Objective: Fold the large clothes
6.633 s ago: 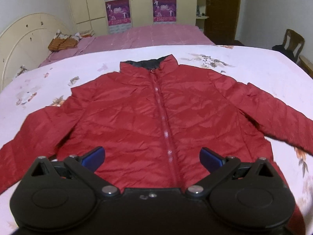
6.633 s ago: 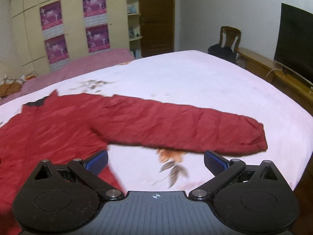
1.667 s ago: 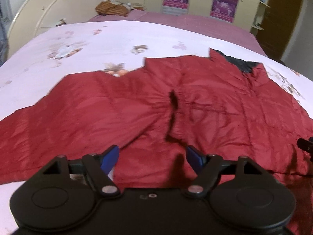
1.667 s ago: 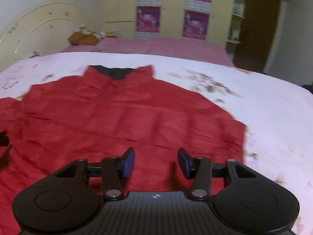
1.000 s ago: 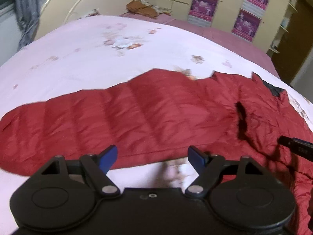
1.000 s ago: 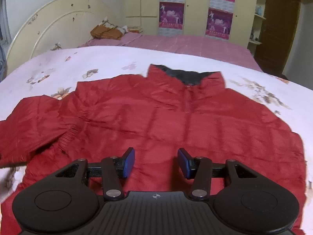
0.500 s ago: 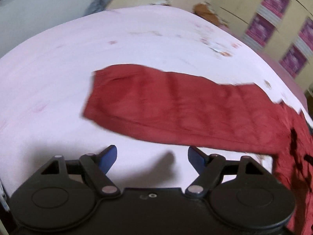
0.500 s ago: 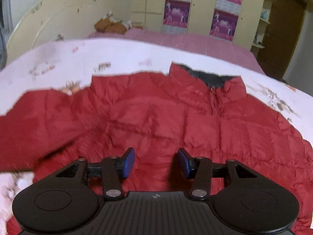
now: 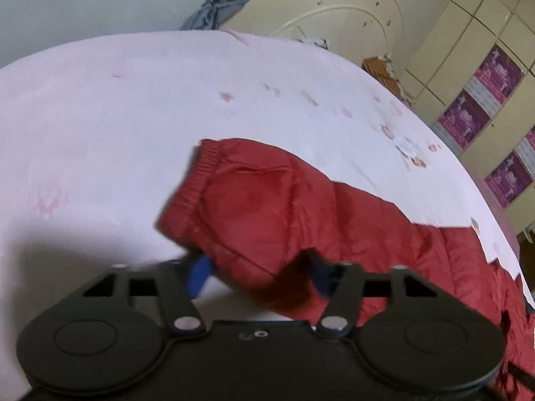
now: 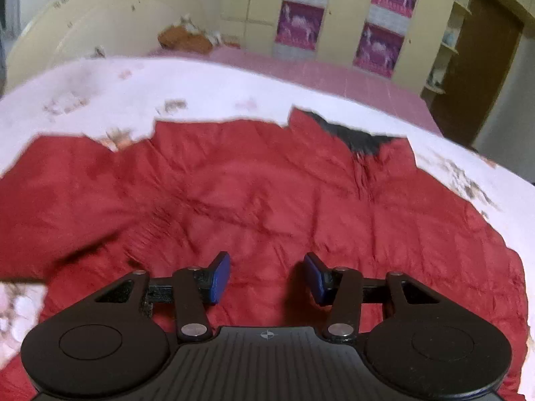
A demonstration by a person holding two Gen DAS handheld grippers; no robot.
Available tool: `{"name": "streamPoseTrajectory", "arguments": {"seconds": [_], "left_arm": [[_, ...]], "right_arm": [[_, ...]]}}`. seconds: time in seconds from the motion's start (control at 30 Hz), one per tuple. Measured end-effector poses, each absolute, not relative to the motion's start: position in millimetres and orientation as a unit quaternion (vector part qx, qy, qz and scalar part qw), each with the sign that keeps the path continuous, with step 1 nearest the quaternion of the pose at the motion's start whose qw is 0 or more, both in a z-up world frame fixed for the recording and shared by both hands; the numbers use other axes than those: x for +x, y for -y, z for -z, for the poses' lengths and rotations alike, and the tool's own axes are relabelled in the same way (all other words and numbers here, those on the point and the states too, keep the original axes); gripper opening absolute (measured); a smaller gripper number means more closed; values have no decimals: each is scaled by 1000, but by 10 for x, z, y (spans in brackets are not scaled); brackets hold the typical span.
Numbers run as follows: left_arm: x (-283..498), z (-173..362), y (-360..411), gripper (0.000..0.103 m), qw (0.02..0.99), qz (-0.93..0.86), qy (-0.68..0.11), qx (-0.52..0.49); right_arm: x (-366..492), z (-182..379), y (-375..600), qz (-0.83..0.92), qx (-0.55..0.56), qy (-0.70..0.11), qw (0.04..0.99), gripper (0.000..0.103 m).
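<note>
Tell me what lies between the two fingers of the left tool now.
In the left wrist view, the red jacket's sleeve, near its cuff, lies between the fingers of the left tool, which stand apart around it.

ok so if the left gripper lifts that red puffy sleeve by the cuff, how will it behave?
The red quilted puffer sleeve looks soft and creased, so it will probably droop and drag the jacket body. Its shiny shell may slip between the left gripper fingers. The padding suggests it is light.
</note>
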State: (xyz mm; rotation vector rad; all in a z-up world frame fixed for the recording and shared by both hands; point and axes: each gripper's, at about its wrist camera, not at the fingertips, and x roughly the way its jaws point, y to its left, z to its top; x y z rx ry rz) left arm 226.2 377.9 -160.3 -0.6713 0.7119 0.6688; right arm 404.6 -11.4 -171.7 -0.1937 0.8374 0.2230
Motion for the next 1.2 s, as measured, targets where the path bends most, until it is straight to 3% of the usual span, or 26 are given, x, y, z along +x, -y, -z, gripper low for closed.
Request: {"name": "streamPoseTrajectory", "arguments": {"seconds": [0.1, 0.13, 0.37, 0.7, 1.0, 1.2], "left_arm": [[2252, 1584, -3817, 17, 831, -305, -329, -327], [2254, 1544, -3806, 14, 834, -302, -328, -326], [2570, 1002, -3356, 11, 891, -226, -293, -265], [3380, 476, -2013, 11, 942, -20, -283, -179], [3912, 774, -565, 11, 931, 122, -331, -99], [4115, 1246, 161, 11, 908, 171, -380, -42]], "right_arm": [[4078, 1810, 91, -110, -107, -408, 900, 50], [4083, 1813, 88, -109, -107, -408, 900, 50], [4060, 1689, 228, -117, -71, -404, 905, 50], [3899, 1425, 718, -89, -52, -384, 918, 51], [3759, 1377, 1505, -31, -23, -390, 920, 51], [3663, 1423, 2016, 3, -5, -402, 916, 51]]}}
